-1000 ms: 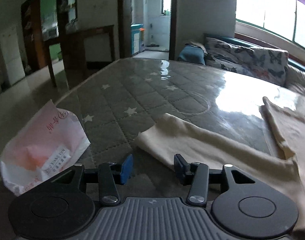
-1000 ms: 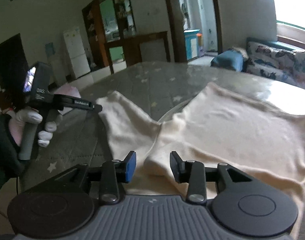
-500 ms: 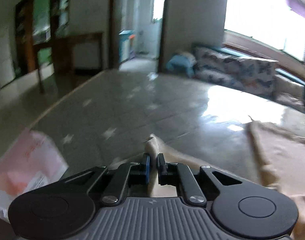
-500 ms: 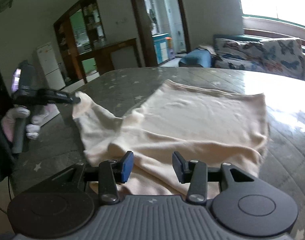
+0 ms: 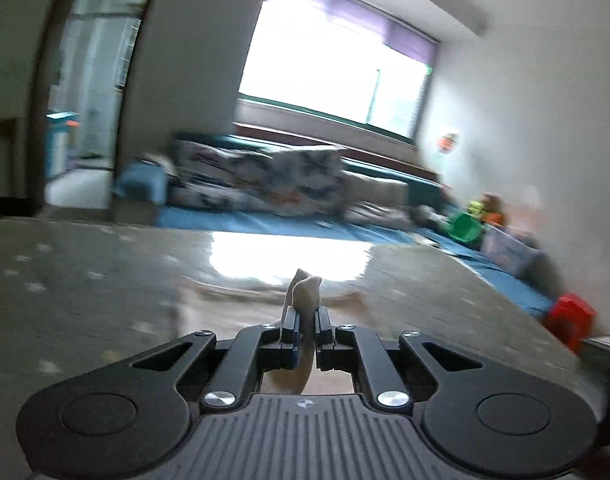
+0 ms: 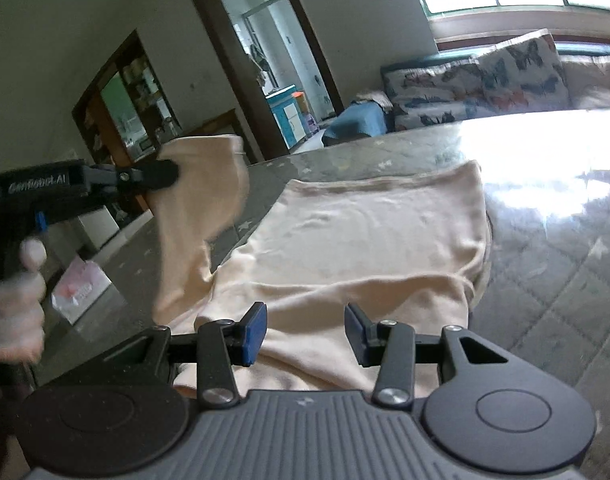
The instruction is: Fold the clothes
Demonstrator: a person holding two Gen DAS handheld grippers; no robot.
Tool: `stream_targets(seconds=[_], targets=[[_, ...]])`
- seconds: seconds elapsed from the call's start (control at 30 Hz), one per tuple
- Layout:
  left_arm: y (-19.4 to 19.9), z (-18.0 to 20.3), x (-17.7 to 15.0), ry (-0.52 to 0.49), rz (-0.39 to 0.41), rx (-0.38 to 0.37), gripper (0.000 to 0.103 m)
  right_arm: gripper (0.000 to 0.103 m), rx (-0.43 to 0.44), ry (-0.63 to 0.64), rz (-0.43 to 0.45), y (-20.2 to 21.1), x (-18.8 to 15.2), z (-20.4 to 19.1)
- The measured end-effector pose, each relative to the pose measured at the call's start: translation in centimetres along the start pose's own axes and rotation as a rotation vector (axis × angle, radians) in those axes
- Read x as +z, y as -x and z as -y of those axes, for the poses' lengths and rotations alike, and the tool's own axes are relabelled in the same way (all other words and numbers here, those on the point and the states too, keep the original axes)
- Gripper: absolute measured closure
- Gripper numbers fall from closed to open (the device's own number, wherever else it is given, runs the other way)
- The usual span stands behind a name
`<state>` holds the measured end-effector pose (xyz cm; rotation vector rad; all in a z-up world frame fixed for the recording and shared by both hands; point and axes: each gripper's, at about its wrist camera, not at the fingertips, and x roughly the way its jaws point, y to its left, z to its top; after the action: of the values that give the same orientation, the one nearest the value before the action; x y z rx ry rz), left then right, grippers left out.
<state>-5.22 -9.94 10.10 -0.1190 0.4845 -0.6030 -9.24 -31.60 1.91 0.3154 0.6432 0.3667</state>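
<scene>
A cream garment [image 6: 369,240] lies on the quilted star-patterned table [image 6: 565,280]. My left gripper [image 5: 305,326] is shut on the garment's sleeve end [image 5: 305,292], which sticks up between the jaws. In the right wrist view the left gripper [image 6: 161,174] holds that sleeve [image 6: 197,216] lifted above the table's left side, draped down toward the body. My right gripper [image 6: 305,332] is open and empty, hovering just over the garment's near edge.
A white and pink plastic bag [image 6: 79,288] lies at the table's left edge. A butterfly-print sofa [image 6: 477,80] stands beyond the far edge. Toys and a red object [image 5: 571,316] sit on the blue floor mat to the right.
The left gripper shut on the sleeve end, lifted it and swung right over the garment. The right gripper stayed open near the garment's near edge.
</scene>
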Motion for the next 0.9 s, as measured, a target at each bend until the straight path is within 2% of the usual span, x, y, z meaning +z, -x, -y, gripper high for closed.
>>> stream_targets(seconds=[0.07, 0.1, 0.17, 0.2, 0.3, 0.4, 0.47, 0.67, 0.73, 0.8, 0.9], targets=[[-1.3, 1.0, -0.8, 0.003, -0.057, -0.078, 0.095, 0.060, 0.002, -0.014, -0.013, -0.3, -0.3, 0.3], [-1.8, 1.4, -1.2, -0.011, -0.080, -0.091, 0.093, 0.060, -0.001, -0.017, -0.021, -0.5, -0.5, 0.5], [-2.5, 2.0, -2.0, -0.051, -0.123, -0.105, 0.090, 0.060, -0.005, -0.023, -0.036, -0.9, -0.9, 0.7], [-2.7, 1.9, -2.2, -0.061, -0.142, -0.109, 0.082, 0.060, -0.006, -0.025, -0.045, -1.1, -1.1, 0.8], [-1.7, 0.5, -2.9, -0.079, -0.156, -0.105, 0.076, 0.059, -0.001, -0.035, -0.062, -1.4, -1.6, 1.2], [-0.1, -1.3, -3.3, -0.129, -0.139, -0.064, 0.075, 0.058, 0.009, -0.046, -0.064, -1.5, -1.6, 1.4], [0.7, -2.6, -3.9, -0.167, -0.135, -0.010, 0.075, 0.056, 0.017, -0.057, -0.064, -1.6, -1.4, 1.5], [2.2, -5.6, -6.2, -0.262, -0.176, 0.123, 0.075, 0.053, 0.068, -0.130, -0.061, -1.4, -1.0, 2.0], [2.5, -5.6, -7.2, -0.304, -0.188, 0.131, 0.071, 0.048, 0.091, -0.157, -0.062, -1.0, -0.8, 2.2], [2.6, -5.6, -8.0, -0.346, -0.196, 0.133, 0.062, 0.047, 0.108, -0.187, -0.064, -0.9, -0.7, 2.5], [2.0, -5.1, -9.0, -0.406, -0.200, 0.131, 0.061, 0.047, 0.111, -0.231, -0.073, -1.2, -0.6, 2.9]])
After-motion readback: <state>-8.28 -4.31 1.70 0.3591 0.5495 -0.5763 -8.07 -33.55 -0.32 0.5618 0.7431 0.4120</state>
